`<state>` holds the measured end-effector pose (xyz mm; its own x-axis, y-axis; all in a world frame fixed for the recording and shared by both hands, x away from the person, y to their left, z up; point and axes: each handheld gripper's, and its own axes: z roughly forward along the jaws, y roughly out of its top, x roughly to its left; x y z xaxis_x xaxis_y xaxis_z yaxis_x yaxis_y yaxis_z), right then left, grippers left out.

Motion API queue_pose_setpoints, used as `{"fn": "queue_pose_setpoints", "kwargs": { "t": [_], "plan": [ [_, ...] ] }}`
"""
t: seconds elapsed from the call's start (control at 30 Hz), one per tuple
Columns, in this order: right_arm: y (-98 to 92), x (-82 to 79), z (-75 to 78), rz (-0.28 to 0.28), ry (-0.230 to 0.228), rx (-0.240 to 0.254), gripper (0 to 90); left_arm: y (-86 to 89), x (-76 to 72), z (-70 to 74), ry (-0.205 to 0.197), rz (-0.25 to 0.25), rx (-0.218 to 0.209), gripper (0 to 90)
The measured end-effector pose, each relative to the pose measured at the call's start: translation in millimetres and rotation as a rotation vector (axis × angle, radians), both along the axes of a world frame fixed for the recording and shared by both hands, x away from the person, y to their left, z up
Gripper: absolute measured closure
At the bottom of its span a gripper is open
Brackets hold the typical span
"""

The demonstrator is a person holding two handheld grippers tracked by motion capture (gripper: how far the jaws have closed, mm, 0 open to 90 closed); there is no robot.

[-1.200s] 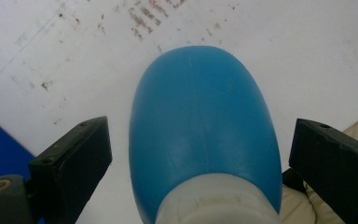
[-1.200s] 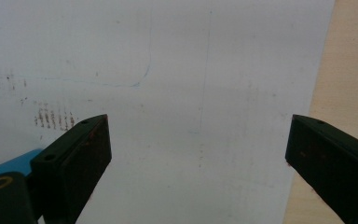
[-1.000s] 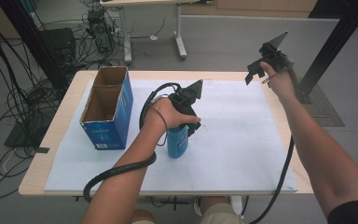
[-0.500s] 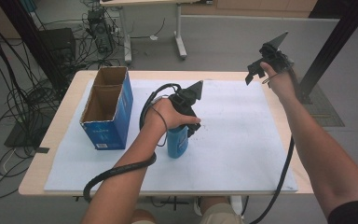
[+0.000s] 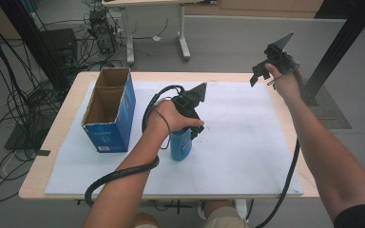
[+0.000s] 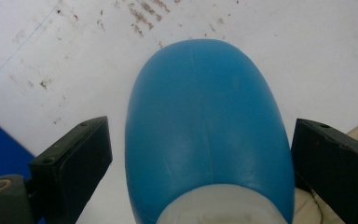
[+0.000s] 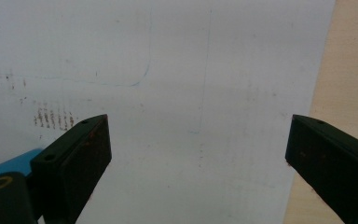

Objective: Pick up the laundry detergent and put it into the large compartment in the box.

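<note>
— While the left hand [image 5: 168, 118] covers much of it in the high view, what can be made out of the blue bottle [image 5: 180, 145]?

— Its lower body, standing upright on the white sheet [image 5: 237, 142], just right of the one open cardboard box [image 5: 108, 111]. The left gripper [image 5: 192, 124] sits over its top; the right gripper [image 5: 266, 66] is raised above the table's far right corner. Cables and table legs crowd the grey floor behind.

— And in the left gripper view?

— One bottle [image 6: 209, 130] between two jaws spread wide, with a gap on each side, gripping nothing. Its white neck is cut off at the bottom edge. The sheet is speckled with brown marks.

— The right gripper view?

— Jaws wide apart and empty over the sheet [image 7: 191, 93], bare wood [image 7: 349, 60] at the right. A sliver of blue [image 7: 14, 164] peeks behind the left jaw.
</note>
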<state>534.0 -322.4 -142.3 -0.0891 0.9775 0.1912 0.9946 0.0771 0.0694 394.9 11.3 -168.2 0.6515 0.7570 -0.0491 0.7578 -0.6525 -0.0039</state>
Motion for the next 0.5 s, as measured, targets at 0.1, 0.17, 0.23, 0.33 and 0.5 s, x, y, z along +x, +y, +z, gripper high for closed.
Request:
{"fn": "queue_pose_setpoints", "kwargs": {
  "t": [0.1,0.17,0.23,0.33,0.5],
  "plan": [
    [0.4,0.2,-0.1,0.001,0.001,-0.001,6.6,0.0,0.0,-0.7,0.001,-0.001,-0.001,6.4],
    [0.6,0.4,-0.2,0.002,0.002,0.001,6.6,-0.4,-0.2,-0.2,-0.001,-0.003,-0.001,6.4],
    [0.9,0.4,-0.2,0.002,0.002,0.0,6.6,-0.6,0.0,0.2,-0.001,-0.005,0.0,6.4],
    [1.2,0.4,-0.3,0.004,0.001,0.0,6.6,-1.1,-0.4,0.1,-0.004,-0.006,0.001,6.5],
    [0.4,0.6,-0.5,0.002,0.001,0.002,6.6,-1.0,-0.8,-0.9,-0.005,-0.004,0.003,6.6]
  ]
}}
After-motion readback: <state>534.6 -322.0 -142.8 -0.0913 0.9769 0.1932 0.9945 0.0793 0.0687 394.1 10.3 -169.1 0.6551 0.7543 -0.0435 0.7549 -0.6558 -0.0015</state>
